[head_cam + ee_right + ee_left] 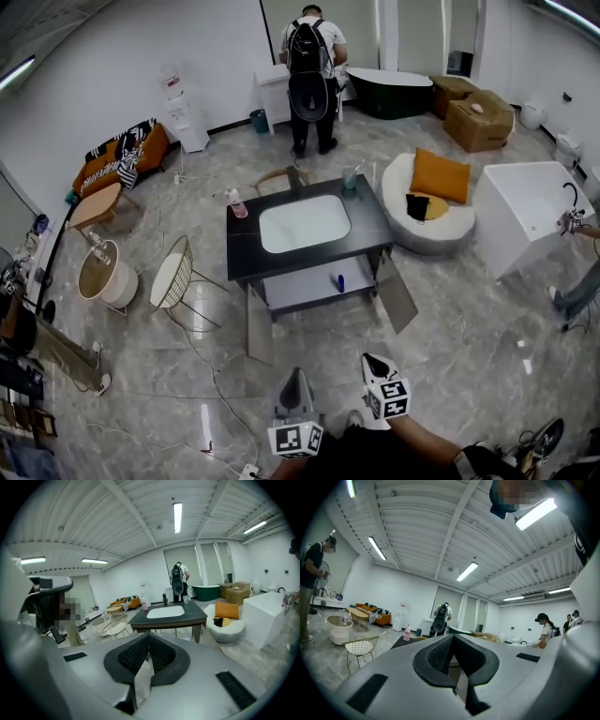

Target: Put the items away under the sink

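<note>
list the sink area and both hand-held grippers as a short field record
vanity: dark top, white basin, lower doors open
on top: pink bottle back left, cup back right
lower shelf: small blue item
left hand-held gripper: shut, empty, away from vanity
right hand-held gripper: shut, empty, away from vanity

Both grippers are riding side by side in front of the person, noses pointing away from the body. The left gripper (295,377) is holding its jaws shut, pad pressing on pad, and is aiming about level. The right gripper (373,363) is likewise closing pad on pad, tipping slightly downward. Behind the right jaws the marker cube (394,398) is leading back to the dark-sleeved right forearm (433,448).
</note>
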